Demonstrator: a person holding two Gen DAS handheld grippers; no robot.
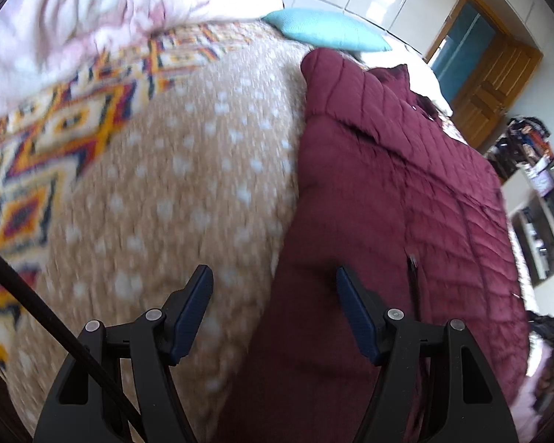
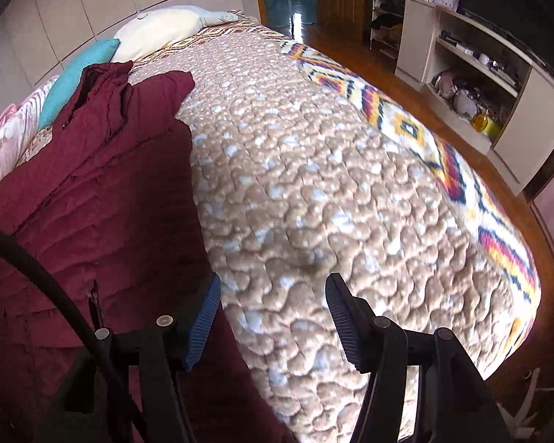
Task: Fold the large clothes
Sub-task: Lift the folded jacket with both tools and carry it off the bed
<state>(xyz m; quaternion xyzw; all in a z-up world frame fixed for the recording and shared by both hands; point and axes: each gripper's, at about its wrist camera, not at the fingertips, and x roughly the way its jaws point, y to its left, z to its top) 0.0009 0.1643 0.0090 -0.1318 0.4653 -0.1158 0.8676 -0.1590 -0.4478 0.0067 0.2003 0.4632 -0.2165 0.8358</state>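
A maroon quilted coat (image 1: 395,199) lies lengthwise on a bed with a tan spotted blanket (image 1: 188,184). It also shows in the right wrist view (image 2: 92,192), with a sleeve folded over the body and the collar at the far end. My left gripper (image 1: 273,277) is open and empty, above the coat's near left edge. My right gripper (image 2: 271,284) is open and empty, above the coat's near right edge where it meets the blanket (image 2: 314,184).
A turquoise pillow (image 1: 325,29) and pink floral bedding (image 1: 74,11) lie at the head of the bed. A white pillow (image 2: 158,29) lies there too. Shelves (image 2: 472,74) and a wooden door (image 1: 491,85) stand beyond the bed.
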